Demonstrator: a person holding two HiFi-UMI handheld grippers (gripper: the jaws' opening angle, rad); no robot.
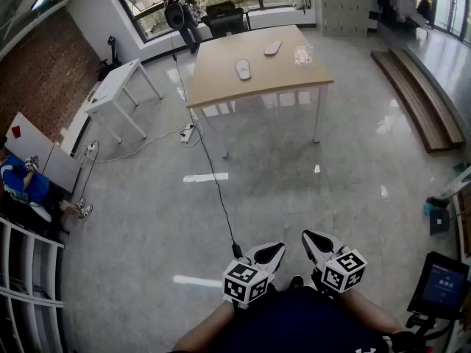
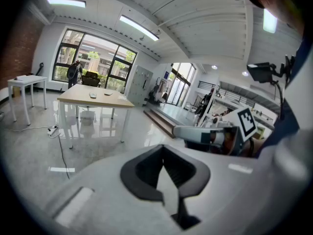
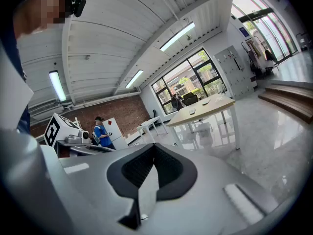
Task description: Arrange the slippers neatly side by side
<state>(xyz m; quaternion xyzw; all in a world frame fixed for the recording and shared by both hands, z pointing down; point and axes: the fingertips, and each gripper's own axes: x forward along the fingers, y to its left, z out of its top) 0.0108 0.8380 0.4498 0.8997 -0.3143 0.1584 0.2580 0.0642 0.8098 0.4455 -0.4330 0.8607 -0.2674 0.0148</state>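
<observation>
Table (image 1: 213,72): tan, two slippers (image 1: 243,69) lying apart.
Floor (image 1: 294,175): glossy grey.
Screen (image 1: 444,284): writing unreadable.
Left gripper (image 1: 268,254), right gripper (image 1: 318,243): jaws together, empty.

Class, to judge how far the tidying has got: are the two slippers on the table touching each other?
Apart. The head view shows bare tabletop between the near slipper and the far slipper, both lying on the table.

Two pale slippers lie apart on the wooden bench (image 1: 221,76): one slipper (image 1: 243,69) near its middle, the other slipper (image 1: 273,48) farther back, angled differently.
</observation>
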